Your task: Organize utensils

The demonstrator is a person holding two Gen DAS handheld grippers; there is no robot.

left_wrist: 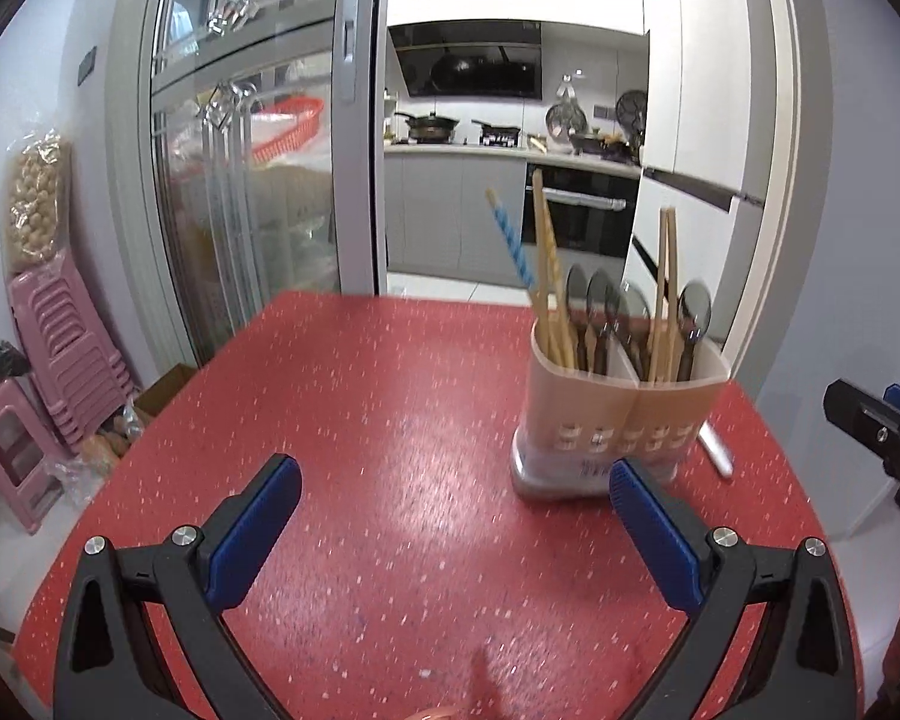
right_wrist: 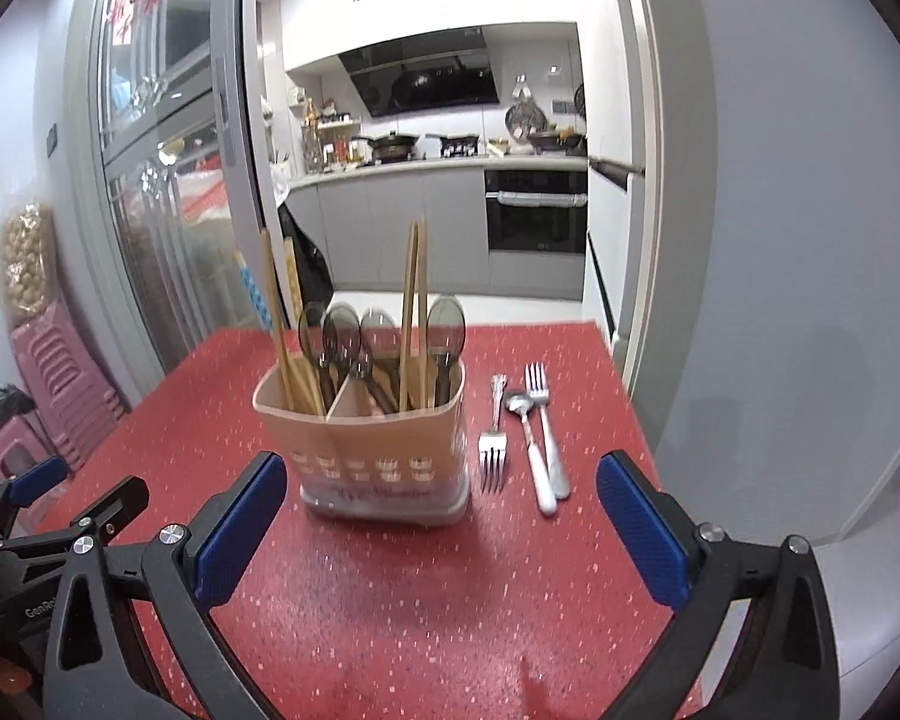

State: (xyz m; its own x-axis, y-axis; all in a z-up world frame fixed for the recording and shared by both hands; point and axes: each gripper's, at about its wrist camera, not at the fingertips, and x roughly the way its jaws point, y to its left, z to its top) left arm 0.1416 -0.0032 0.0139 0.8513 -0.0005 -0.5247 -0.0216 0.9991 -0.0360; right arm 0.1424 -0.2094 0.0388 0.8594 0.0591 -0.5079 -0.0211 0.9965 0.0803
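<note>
A beige two-compartment utensil holder [right_wrist: 384, 450] stands on the red table [right_wrist: 390, 588], filled with wooden chopsticks [right_wrist: 414, 306] and dark spoons [right_wrist: 447, 324]. To its right lie a steel fork [right_wrist: 493, 438], a white-handled spoon [right_wrist: 531, 450] and a second fork [right_wrist: 546, 426]. My right gripper [right_wrist: 441, 531] is open and empty, hovering in front of the holder. In the left wrist view the holder [left_wrist: 618, 420] sits ahead to the right, with a white handle [left_wrist: 717, 450] showing behind it. My left gripper [left_wrist: 456, 534] is open, nothing between its fingers.
Stacked pink stools [left_wrist: 60, 354] and bags stand on the floor left of the table. A sliding glass door [left_wrist: 240, 180] and a kitchen doorway lie beyond the far edge. A grey wall [right_wrist: 780, 240] runs close along the table's right side.
</note>
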